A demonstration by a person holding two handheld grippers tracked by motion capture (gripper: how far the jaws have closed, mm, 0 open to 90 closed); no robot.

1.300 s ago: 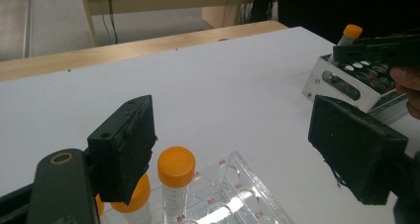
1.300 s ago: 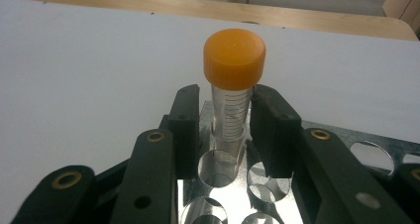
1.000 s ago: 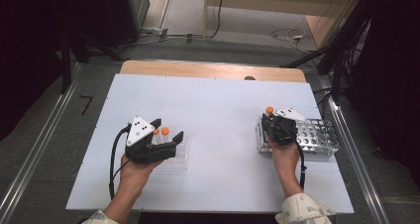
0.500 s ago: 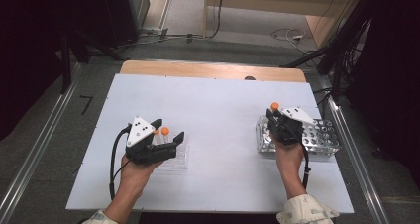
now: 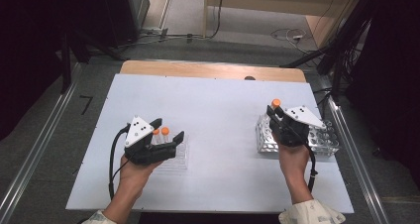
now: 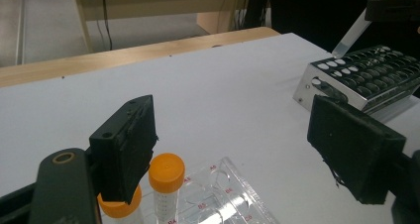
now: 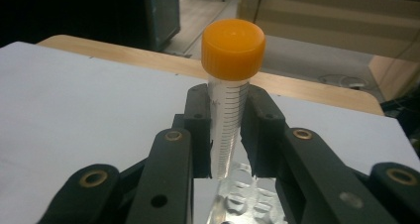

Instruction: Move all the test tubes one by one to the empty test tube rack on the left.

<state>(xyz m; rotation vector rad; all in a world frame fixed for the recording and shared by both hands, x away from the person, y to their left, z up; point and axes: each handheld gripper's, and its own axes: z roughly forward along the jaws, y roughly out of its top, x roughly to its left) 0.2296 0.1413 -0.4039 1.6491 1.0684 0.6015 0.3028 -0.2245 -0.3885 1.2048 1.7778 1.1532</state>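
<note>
High view: two grippers over a white table (image 5: 218,110). The left gripper (image 5: 167,135) hangs with jaws wide above a clear rack (image 5: 179,157) at near left; two orange-capped tubes (image 5: 160,133) stand there. The right gripper (image 5: 274,116) clamps one orange-capped tube (image 5: 276,104) above the metal rack (image 5: 265,142) at right, partly hidden by the hand.
Left gripper view: jaws wide apart; one of the two tubes half hidden behind a jaw; clear rack cut off below.
Right gripper view: jaws grip the tube upright; its tip is hard to make out.
</note>
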